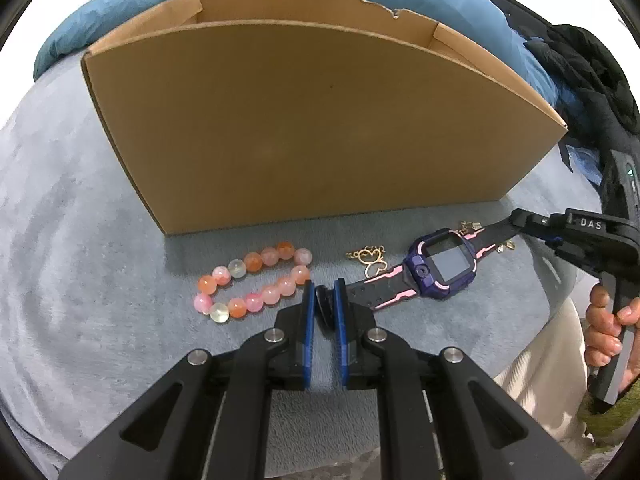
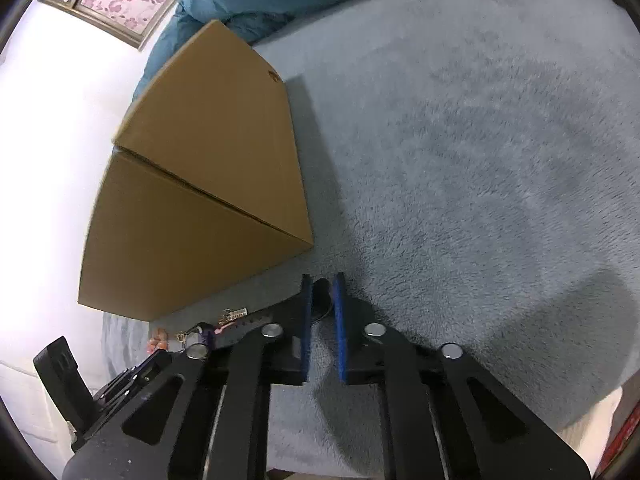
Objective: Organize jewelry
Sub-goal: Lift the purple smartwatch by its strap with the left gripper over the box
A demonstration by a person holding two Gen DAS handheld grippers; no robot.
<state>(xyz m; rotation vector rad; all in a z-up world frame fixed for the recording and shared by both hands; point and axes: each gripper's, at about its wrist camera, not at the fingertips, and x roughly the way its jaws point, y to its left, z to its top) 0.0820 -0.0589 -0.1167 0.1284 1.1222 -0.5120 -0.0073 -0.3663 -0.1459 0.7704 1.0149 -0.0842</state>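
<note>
Grey fleece bedding (image 1: 80, 240): both tongs (right (image 1: 516, 220) marked "DAS"; left (image 1: 324, 292)) clenched on watch strap (image 1: 372, 292).

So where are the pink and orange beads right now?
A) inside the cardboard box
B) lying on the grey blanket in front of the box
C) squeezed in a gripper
B: the bead bracelet lies on the grey blanket in front of the cardboard box, left of the left gripper, which is not touching it.

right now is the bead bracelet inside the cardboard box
No, the bead bracelet lies on the grey blanket in front of the cardboard box, beside the watch.
</note>
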